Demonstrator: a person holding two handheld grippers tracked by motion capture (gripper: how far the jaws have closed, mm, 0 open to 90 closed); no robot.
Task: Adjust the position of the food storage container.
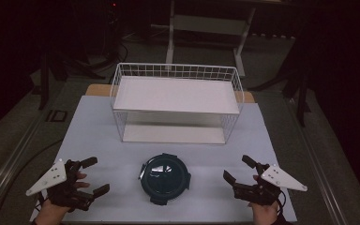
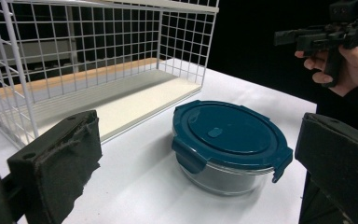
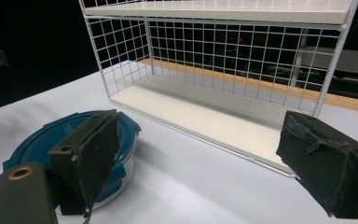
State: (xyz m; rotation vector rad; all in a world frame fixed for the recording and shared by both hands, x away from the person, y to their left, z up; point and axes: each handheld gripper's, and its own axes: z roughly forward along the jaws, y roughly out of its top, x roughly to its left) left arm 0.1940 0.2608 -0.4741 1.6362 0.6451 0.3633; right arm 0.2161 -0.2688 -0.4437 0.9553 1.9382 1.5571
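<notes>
A round glass container with a dark teal clip-on lid stands near the front middle of the white table, lid on. My left gripper rests to its left, open, with nothing between its jaws. My right gripper is to the container's right, also open and holding nothing. In the left gripper view the container stands ahead between the wide jaws of the left gripper, and the right gripper shows in a hand at the top right. From the right gripper, the container is partly behind the left jaw.
A white wire rack with a solid top shelf and a bottom shelf stands behind the container, its open side facing me. Its lower shelf is bare. The table ends in a wooden strip at the back, with dark floor around it.
</notes>
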